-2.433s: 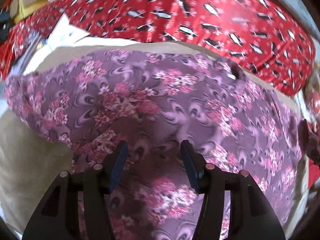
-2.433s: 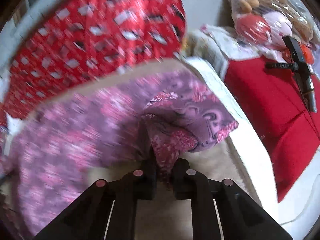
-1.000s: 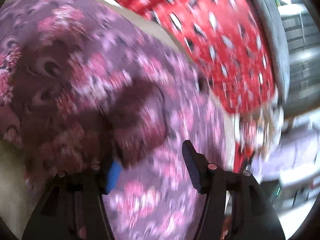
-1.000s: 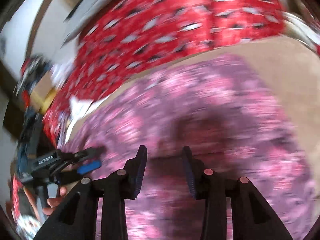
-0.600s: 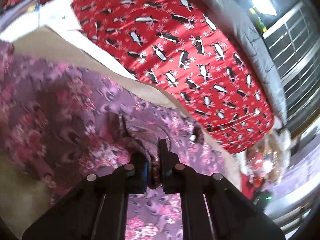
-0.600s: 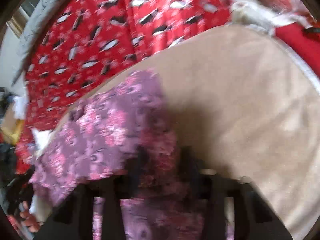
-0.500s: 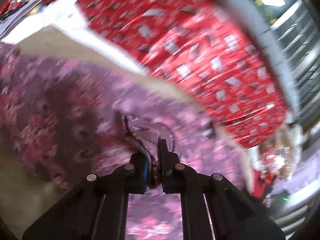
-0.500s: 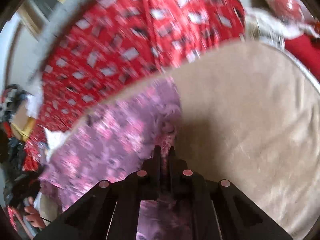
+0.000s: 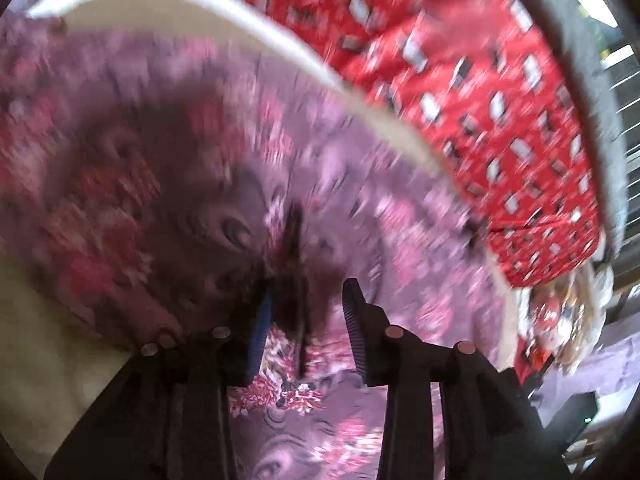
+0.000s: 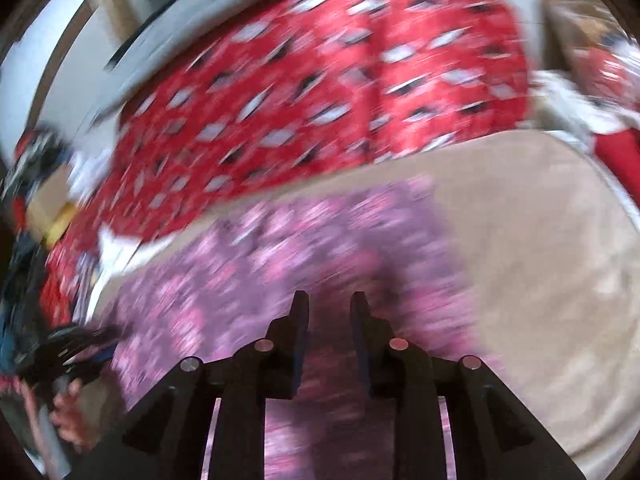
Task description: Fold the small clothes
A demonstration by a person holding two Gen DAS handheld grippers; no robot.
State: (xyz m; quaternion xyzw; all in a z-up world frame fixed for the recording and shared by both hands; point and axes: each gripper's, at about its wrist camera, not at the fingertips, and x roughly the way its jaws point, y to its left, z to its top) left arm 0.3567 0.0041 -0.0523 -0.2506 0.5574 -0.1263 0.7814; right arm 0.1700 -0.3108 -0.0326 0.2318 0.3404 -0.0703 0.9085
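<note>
Both claws opening over purple floral garment (image 9: pixel 360 184)

left tool (image 9: pixel 306 316) opening off garment (image 9: pixel 360 208), right tool (image 10: pixel 329 320) opening too

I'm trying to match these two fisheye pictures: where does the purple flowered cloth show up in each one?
Left wrist view: the purple flowered cloth fills the left and middle, running down between the left tongs, whose jaws are opening.
Right wrist view: it lies lower left of middle, passing under the right tongs, also opening.
Shared landmark: the red patterned blanket behind the cloth, with the beige surface under it.
</note>
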